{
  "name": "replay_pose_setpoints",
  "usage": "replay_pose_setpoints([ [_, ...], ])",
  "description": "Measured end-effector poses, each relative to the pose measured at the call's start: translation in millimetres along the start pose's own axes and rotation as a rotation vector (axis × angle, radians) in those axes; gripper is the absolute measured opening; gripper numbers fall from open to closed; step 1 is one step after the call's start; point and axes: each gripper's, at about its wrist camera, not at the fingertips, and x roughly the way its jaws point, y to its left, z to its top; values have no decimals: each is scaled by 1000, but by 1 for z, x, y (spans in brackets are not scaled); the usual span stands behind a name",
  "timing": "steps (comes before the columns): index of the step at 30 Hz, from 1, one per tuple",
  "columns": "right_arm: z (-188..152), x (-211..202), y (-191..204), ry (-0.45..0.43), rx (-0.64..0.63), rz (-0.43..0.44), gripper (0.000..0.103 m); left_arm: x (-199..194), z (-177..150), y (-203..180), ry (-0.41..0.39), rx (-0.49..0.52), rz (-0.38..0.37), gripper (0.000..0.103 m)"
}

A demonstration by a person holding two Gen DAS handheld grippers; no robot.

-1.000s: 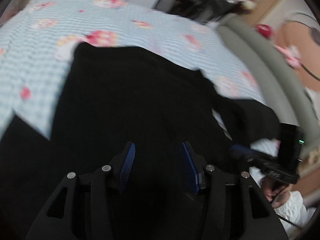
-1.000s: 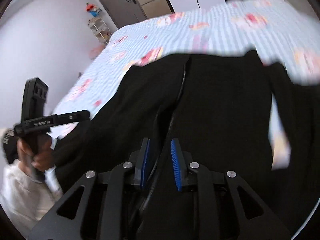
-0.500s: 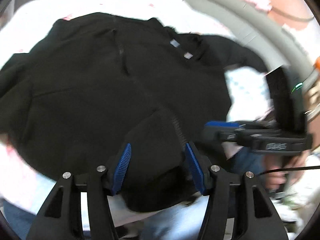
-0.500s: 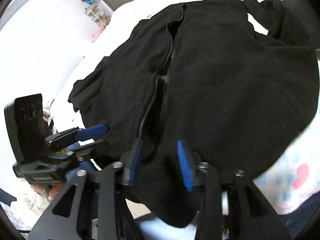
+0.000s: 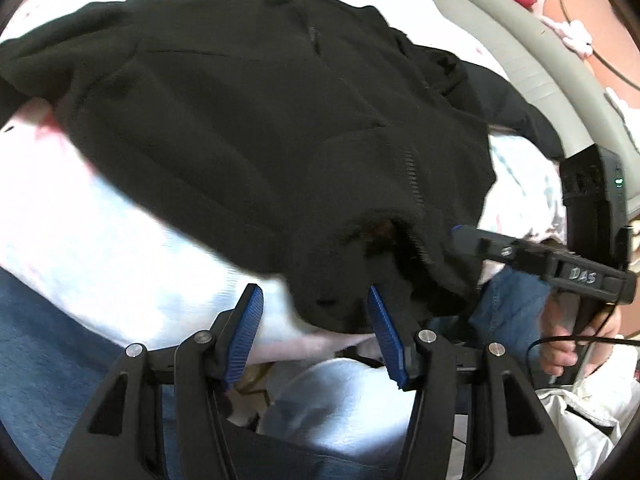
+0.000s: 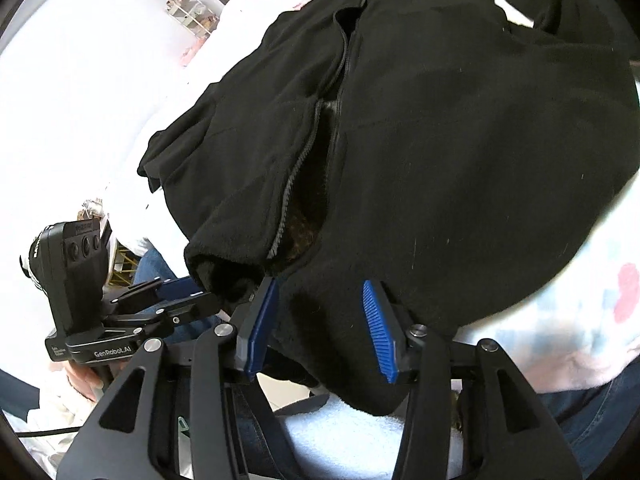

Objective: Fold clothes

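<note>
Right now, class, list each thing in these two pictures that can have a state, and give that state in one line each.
Black jacket: spread on the bed, zip open at the bottom, hem hanging over the near edge.
Bed sheet: under the jacket, partly bare.
Left hand-held gripper: open, hem edge between its jaws, not pinched.
Right hand-held gripper: open, jaws just widened, hem between them, not pinched.

a black zip jacket (image 5: 248,120) lies spread on the pale floral bed (image 5: 100,248).
</note>
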Motion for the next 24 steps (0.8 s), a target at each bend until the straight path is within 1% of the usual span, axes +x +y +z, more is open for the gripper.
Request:
replay_pose_setpoints([
  [1,-1,1,0,6,0,-5,50,-3,0,-7,-12,28,-13,56],
  [3,-4,3,2,17,-12,-28,52,-10,2,-21,-49,85,-20,57],
  [4,-5,4,3,23,-17,-39,52,-13,3,-22,-67,89,-27,57],
  [7,-8,4,6,23,-30,-52,53,-19,2,-12,-114,35,-68,55],
  [9,-10,4,6,24,-33,-53,54,-17,3,-5,-121,20,-60,45],
  [10,-10,3,5,24,-30,-52,54,-16,3,-3,-121,19,-49,31],
  [11,-11,3,3,25,-26,-50,54,-11,6,-2,-111,20,-25,24],
  [12,-10,4,2,25,-21,-49,54,-5,9,-4,-92,22,9,14],
  [14,-9,5,2,24,-18,-50,54,3,14,-8,-69,31,65,11],
  [16,-10,3,4,22,-21,-56,54,-2,10,-16,-82,54,88,9],
  [17,-10,2,4,21,-24,-59,54,-8,7,-23,-96,83,122,8],
  [19,-11,0,6,13,-27,-66,54,-22,2,-42,-134,158,224,8],
  [20,-11,-1,7,8,-28,-69,54,-28,1,-50,-152,184,253,8],
  [22,-11,-3,8,1,-34,-73,56,-40,0,-65,-179,223,280,7],
  [23,-11,-3,9,3,-37,-75,56,-40,1,-69,-161,244,291,7],
  [24,-11,-1,8,10,-36,-77,58,-35,1,-69,-125,256,301,7],
])
